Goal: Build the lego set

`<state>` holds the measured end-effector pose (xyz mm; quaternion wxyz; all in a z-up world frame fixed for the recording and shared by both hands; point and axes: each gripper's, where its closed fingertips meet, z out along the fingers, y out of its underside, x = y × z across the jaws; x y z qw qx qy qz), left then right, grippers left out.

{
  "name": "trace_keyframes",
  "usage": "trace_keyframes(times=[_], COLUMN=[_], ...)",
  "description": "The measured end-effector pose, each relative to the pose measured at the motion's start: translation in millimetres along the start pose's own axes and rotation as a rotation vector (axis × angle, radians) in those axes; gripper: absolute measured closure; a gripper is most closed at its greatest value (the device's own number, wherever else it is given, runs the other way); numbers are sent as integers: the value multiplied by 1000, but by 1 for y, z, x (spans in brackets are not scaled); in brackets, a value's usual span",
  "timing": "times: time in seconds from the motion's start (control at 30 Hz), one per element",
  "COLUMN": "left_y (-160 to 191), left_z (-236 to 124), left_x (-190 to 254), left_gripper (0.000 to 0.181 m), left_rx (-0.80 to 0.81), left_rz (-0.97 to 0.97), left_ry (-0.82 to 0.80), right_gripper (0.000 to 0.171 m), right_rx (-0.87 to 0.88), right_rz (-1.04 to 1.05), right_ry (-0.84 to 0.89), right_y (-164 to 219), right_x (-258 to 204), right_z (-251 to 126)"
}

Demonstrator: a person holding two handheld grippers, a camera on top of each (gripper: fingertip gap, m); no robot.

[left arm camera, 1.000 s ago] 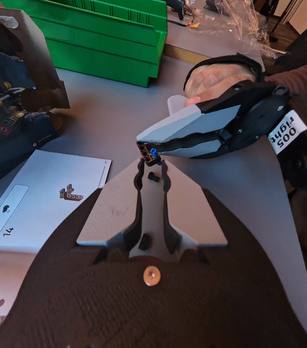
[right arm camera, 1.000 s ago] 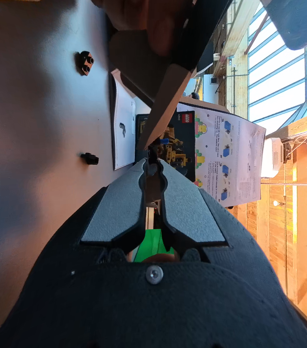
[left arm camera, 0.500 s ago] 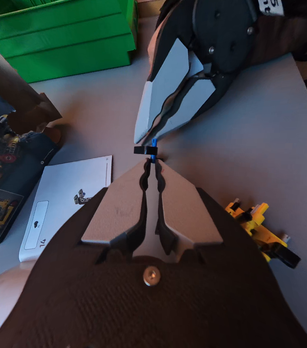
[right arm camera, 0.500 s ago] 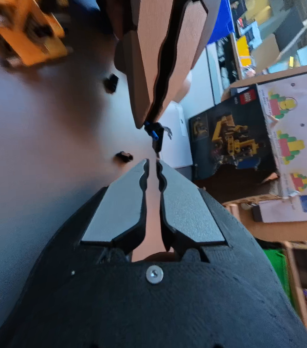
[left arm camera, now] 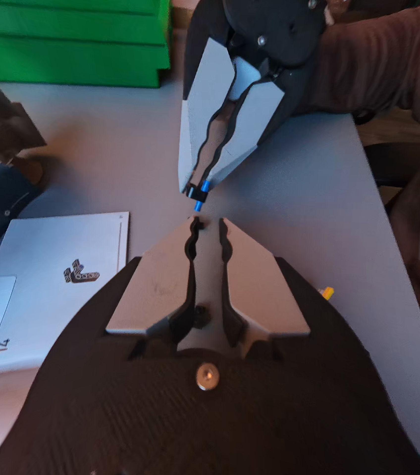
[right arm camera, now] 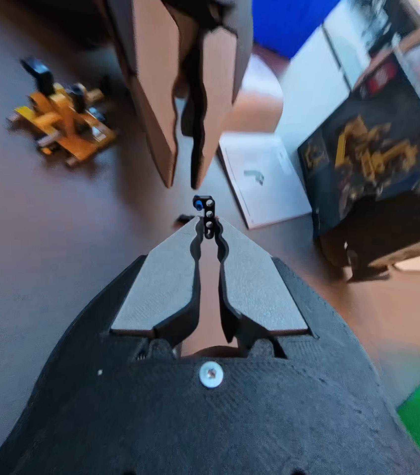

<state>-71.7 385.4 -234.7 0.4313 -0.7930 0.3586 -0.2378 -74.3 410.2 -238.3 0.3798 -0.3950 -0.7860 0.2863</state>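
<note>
Since half a second ago the left tongs [left arm camera: 207, 222] have let go of the blue pin [left arm camera: 202, 199] and stand narrowly parted, leaving the black L-beam [right arm camera: 207, 218], centre frame, pinched only by the right tongs [right arm camera: 208, 223], whose thin tip grip could let it twist free onto the tabletop [left arm camera: 294, 205]

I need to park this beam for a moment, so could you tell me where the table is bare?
Bare table lies right of the left gripper, up to the edge. Another patch lies between the booklet and green bin. It is crowded between the grippers: small pins, and the right gripper holding the beam.
</note>
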Motion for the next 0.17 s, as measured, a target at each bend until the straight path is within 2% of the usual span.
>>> trace_keyframes(times=[0.17], left_y=[13], left_z=[3], left_x=[-8], left_gripper=[162], left_rx=[-84], left_rz=[-1], left_ry=[-58], right_gripper=[167], right_rx=[-130], right_rz=[96], right_ry=[-52], right_y=[24], right_x=[-3], right_z=[6])
